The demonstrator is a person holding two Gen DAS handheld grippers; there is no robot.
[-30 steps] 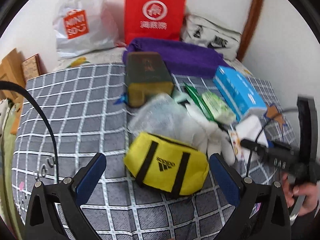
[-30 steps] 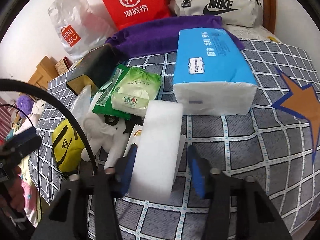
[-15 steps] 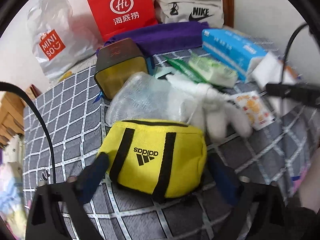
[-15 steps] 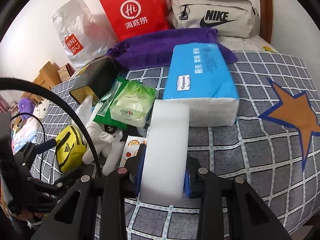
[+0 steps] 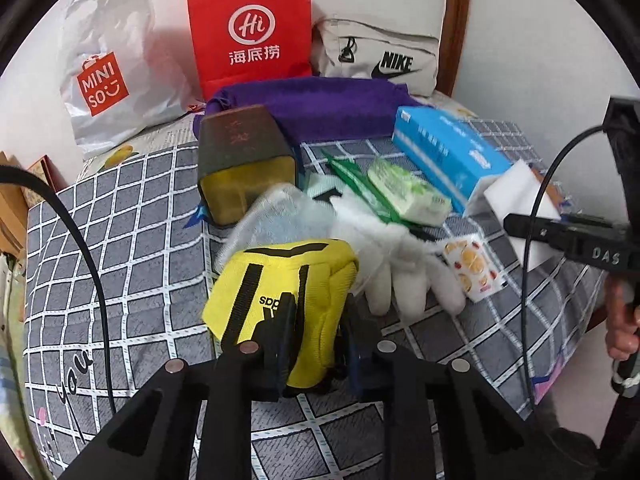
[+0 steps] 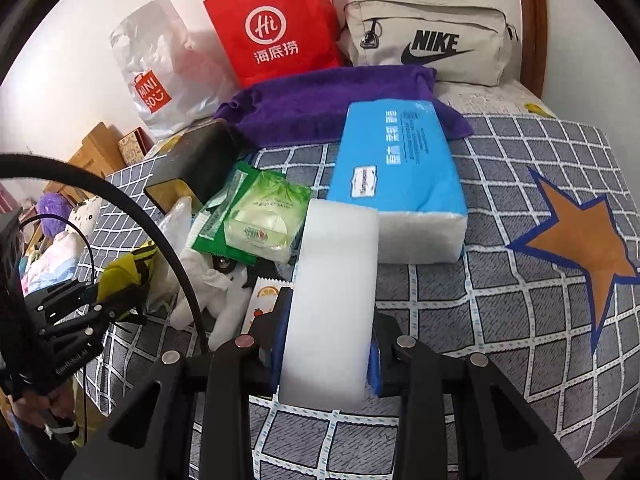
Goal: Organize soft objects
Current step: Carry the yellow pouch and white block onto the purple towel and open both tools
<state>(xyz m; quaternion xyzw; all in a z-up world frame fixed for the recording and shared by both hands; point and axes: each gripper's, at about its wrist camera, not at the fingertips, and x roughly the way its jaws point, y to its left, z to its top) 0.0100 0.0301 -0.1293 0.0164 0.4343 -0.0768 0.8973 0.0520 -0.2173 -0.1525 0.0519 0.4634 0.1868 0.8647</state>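
My left gripper point(image 5: 316, 340) is shut on a small yellow Adidas bag point(image 5: 280, 288), squeezing its near end and tilting it up off the checked bedspread point(image 5: 120, 216). My right gripper point(image 6: 326, 344) is shut on a white foam block point(image 6: 336, 288), held upright just in front of a blue tissue pack point(image 6: 400, 176). The foam block point(image 5: 516, 200) and right gripper also show at the right of the left wrist view. The yellow bag point(image 6: 124, 268) shows at the left of the right wrist view.
A white plush toy point(image 5: 392, 256), a clear plastic bag point(image 5: 272, 216), green wet wipes point(image 5: 408, 196), a snack packet point(image 5: 472, 272) and a dark box point(image 5: 244, 156) lie mid-bed. A purple towel point(image 5: 320, 108), red paper bag point(image 5: 252, 28), Miniso bag point(image 5: 104, 72) and Nike pouch point(image 5: 380, 56) line the wall.
My left gripper moved in around the yellow bag and closed on it, lifting its near end. My right gripper closed on the white foam block and raised it slightly.
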